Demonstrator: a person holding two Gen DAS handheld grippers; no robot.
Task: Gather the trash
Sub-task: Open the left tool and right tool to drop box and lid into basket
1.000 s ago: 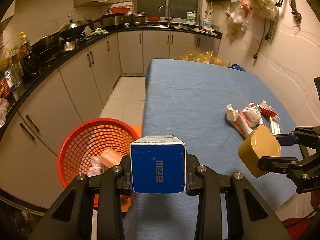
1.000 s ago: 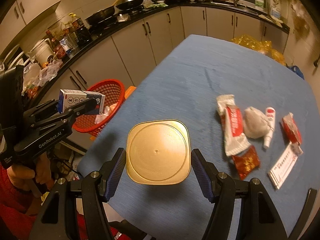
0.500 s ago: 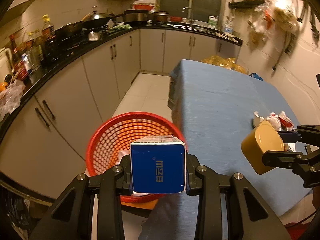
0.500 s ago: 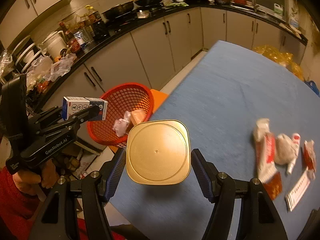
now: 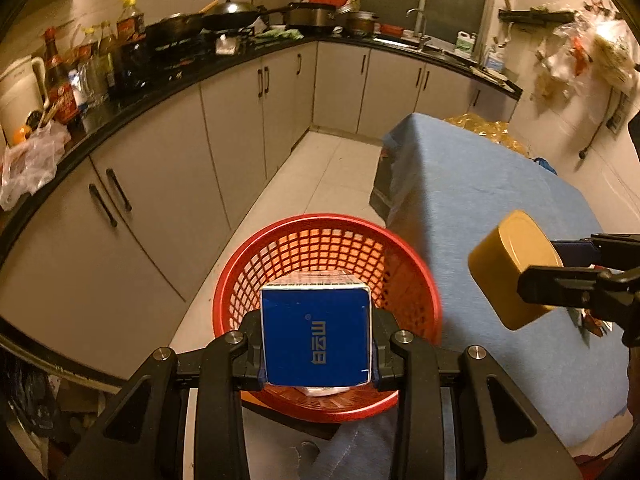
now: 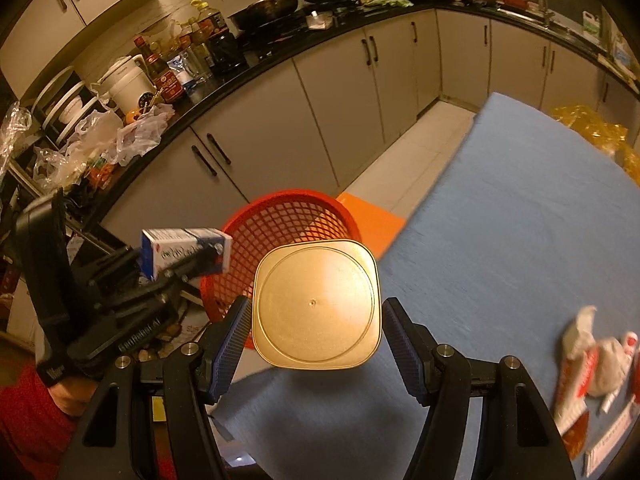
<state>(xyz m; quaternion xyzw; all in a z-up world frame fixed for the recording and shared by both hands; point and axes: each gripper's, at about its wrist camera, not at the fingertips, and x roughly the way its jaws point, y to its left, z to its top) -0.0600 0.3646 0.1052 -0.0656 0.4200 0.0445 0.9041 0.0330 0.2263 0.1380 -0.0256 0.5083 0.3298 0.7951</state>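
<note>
From the left wrist, the left hand-held gripper (image 5: 316,354) is clamped on a blue carton (image 5: 316,334), its square blue end facing the camera and its long axis running forward, away from the lens and downward. The carton hangs over the red basket (image 5: 328,240), which stands on the floor just beside the near corner of the table (image 5: 480,200) with its blue cloth. At the right edge, the right hand-held gripper (image 5: 560,264) holds a gold tin (image 5: 508,268) above the table edge; the tin's flat end faces up and to the right, and its body tilts down toward the basket side.

From the right wrist, the right hand-held gripper (image 6: 316,344) is closed on the gold tin (image 6: 316,304), its pads pressing the two sides; the tin's rounded-square flat end faces the camera, so its axis runs along the fingers. It is held above the table's edge (image 6: 500,208), with the basket (image 6: 288,224) just beyond it. To the left, the left hand-held gripper (image 6: 180,260) holds the carton (image 6: 186,252) lengthwise across the view, its far end over the basket rim. Wrappers (image 6: 592,364) lie on the table at the lower right.
</note>
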